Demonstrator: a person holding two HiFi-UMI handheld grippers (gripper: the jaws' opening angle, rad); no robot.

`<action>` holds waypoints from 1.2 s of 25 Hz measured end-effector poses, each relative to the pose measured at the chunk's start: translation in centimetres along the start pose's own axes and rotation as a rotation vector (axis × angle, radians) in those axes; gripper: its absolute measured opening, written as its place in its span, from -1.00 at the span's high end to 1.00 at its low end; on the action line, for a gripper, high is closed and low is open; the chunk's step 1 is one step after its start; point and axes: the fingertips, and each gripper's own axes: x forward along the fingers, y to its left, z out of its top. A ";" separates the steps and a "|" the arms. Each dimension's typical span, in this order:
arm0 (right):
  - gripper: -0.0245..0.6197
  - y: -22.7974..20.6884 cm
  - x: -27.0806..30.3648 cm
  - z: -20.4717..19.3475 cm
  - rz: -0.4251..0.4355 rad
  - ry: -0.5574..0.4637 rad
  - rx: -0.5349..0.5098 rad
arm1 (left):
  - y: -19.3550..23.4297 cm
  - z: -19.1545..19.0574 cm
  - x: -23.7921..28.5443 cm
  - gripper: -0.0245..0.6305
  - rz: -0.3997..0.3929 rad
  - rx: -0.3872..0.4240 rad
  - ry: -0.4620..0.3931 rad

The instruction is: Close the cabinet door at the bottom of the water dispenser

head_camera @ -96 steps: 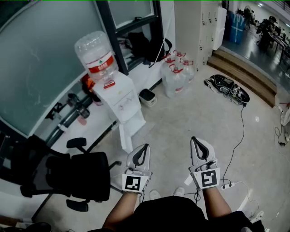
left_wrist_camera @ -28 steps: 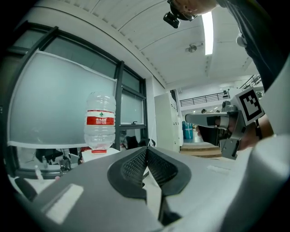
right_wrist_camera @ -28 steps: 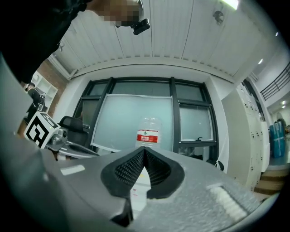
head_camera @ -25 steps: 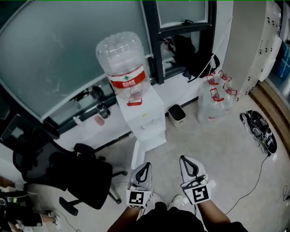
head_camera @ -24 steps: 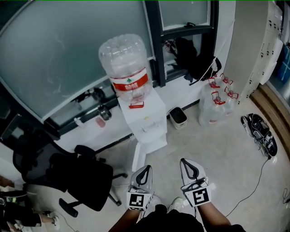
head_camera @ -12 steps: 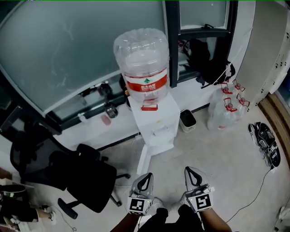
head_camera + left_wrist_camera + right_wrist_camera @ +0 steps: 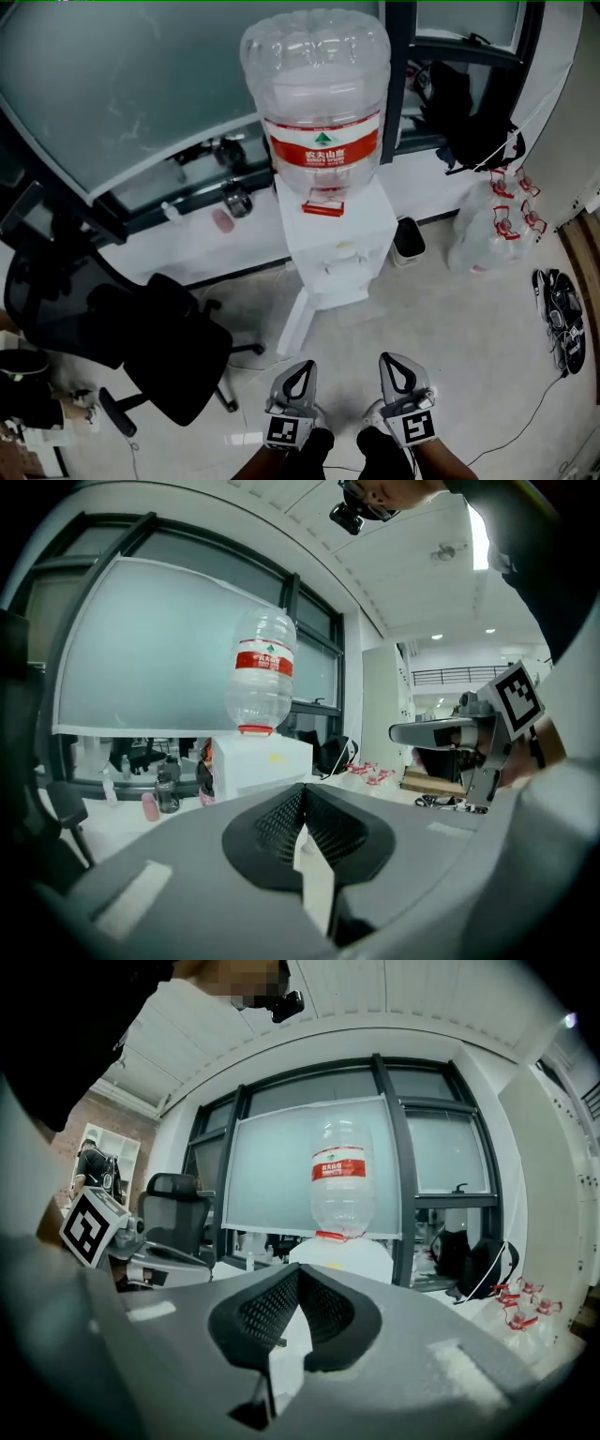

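The white water dispenser (image 7: 339,234) stands against the glass wall with a large clear bottle (image 7: 319,94) on top. Its bottom cabinet door (image 7: 294,325) hangs open, swung out toward the lower left. My left gripper (image 7: 302,367) and right gripper (image 7: 392,360) are side by side near the bottom of the head view, short of the door, both shut and empty. The left gripper view shows its jaws (image 7: 300,789) closed, with the dispenser (image 7: 258,766) ahead. In the right gripper view the jaws (image 7: 298,1271) meet below the dispenser (image 7: 342,1255).
A black office chair (image 7: 141,337) stands close to the left of the open door. A small bin (image 7: 408,239) and full water jugs (image 7: 497,234) sit to the dispenser's right, with a dark backpack (image 7: 469,122) on the sill and shoes (image 7: 562,319) on the floor at far right.
The dispenser has grown larger and shifted toward the centre of the head view as I came closer. Both grippers have sunk lower in the frame and stayed shut.
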 end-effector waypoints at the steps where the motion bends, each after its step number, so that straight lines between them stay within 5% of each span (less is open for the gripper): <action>1: 0.91 0.0 0.6 -1.7 0.009 0.007 0.003 | 0.5 -1.4 0.5 0.87 0.017 0.012 0.007; 19: 0.91 0.2 9.3 -34.6 0.048 0.011 -0.031 | 5.2 -32.9 11.0 0.85 0.122 -0.023 -0.054; 24: 0.91 -0.6 11.2 -40.2 0.032 0.008 0.000 | 5.7 -37.1 13.4 0.87 0.119 -0.002 -0.111; 30: 0.91 0.0 11.3 -41.5 0.056 -0.016 0.013 | 6.0 -38.2 13.2 0.86 0.153 0.005 -0.115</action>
